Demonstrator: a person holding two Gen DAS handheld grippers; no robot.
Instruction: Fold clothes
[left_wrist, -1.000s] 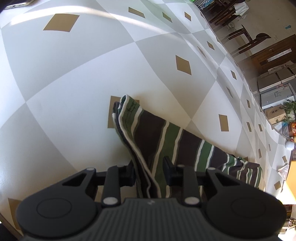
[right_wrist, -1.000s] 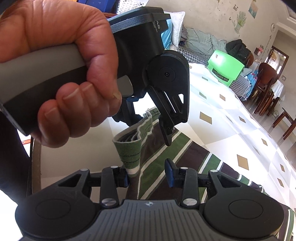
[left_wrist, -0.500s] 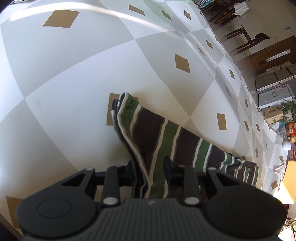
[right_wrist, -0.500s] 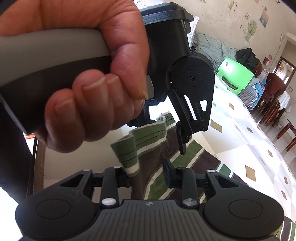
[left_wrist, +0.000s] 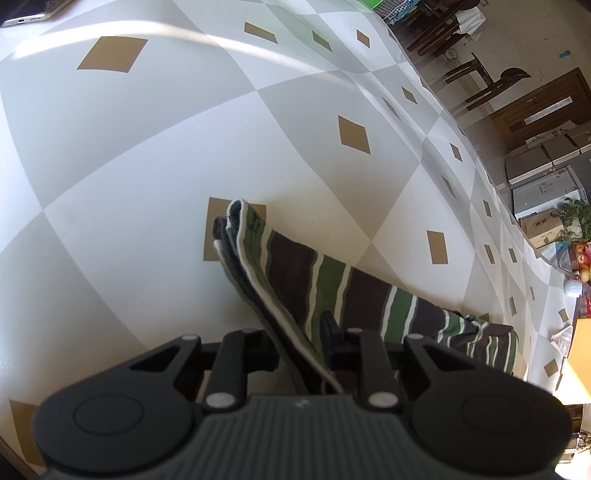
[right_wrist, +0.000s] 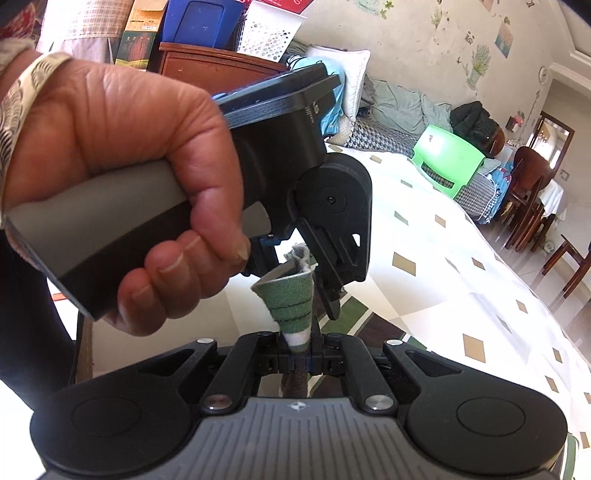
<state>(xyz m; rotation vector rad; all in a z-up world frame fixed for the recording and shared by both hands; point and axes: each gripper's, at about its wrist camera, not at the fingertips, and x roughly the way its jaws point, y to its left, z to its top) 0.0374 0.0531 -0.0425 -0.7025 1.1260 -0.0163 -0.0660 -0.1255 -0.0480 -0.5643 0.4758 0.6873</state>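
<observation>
A green, brown and white striped garment (left_wrist: 332, 280) lies folded in a long strip on the checked tablecloth (left_wrist: 184, 147). Its near end rises into my left gripper (left_wrist: 299, 339), which is shut on the stacked layers. In the right wrist view my right gripper (right_wrist: 297, 354) is shut on the garment's green hem (right_wrist: 291, 302), pinched into a cone. Just beyond it a person's hand (right_wrist: 147, 184) holds the left gripper (right_wrist: 301, 264), whose jaws hold the same cloth edge. The two grippers are very close together.
A phone (left_wrist: 29, 14) lies at the far left of the table. Dark wooden chairs (left_wrist: 487, 81) and stacked boxes (left_wrist: 546, 173) stand past the table's right edge. A green plastic chair (right_wrist: 450, 158) and a couch with bedding (right_wrist: 399, 107) are behind.
My right gripper's jaws have closed on the green hem, bunching it into a cone. The hand with the left gripper has shifted in the right wrist view. The left wrist view is nearly unchanged.
</observation>
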